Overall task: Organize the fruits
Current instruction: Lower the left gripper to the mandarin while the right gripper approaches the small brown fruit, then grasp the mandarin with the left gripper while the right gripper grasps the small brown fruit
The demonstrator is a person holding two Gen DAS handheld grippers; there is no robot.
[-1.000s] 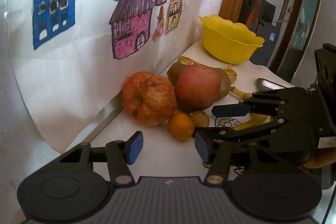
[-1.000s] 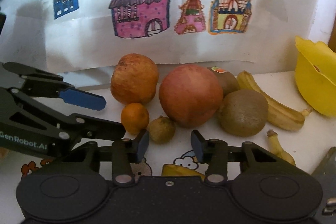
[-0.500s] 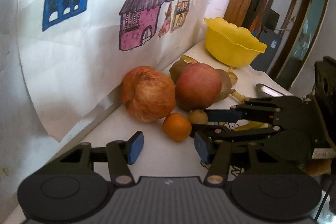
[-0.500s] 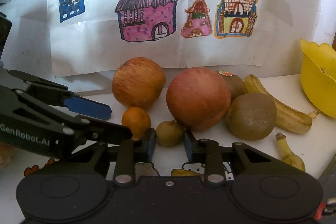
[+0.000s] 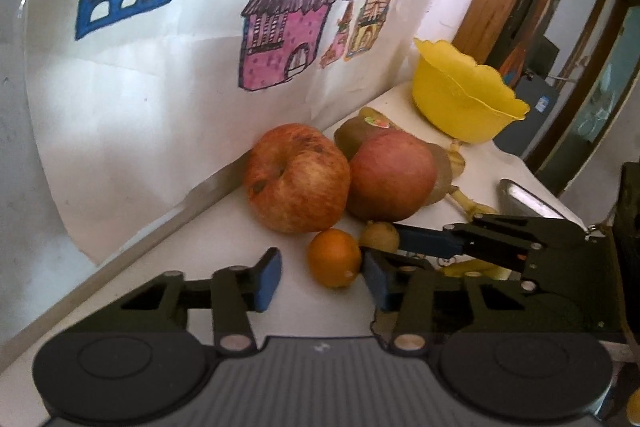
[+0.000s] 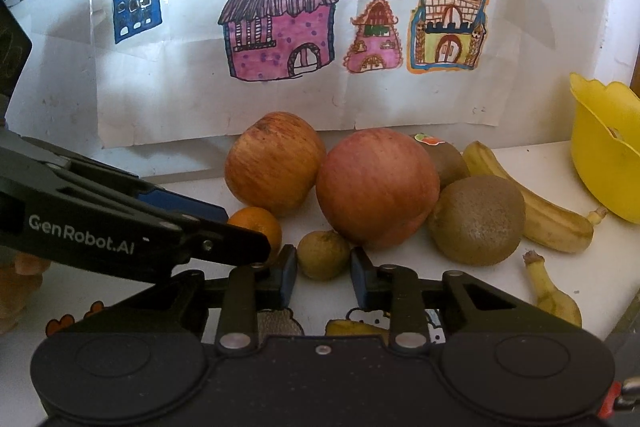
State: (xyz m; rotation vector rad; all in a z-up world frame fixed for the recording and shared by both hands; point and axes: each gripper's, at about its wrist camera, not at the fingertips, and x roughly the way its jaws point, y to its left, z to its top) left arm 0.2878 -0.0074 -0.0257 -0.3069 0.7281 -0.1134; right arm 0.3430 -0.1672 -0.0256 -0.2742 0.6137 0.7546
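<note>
From the left gripper [image 5: 318,277] we look down its fingers, slanting low and close, fruit ahead and the right tool at our right. From the right gripper [image 6: 323,275] likewise, facing the wall. Both views share the orange [image 5: 334,258] [image 6: 256,225].

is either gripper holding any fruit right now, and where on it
The right gripper is closed on the small brownish-green fruit, pads at its left and right sides. The left gripper, jaws just closing, straddles the small orange without gripping it yet.
</note>
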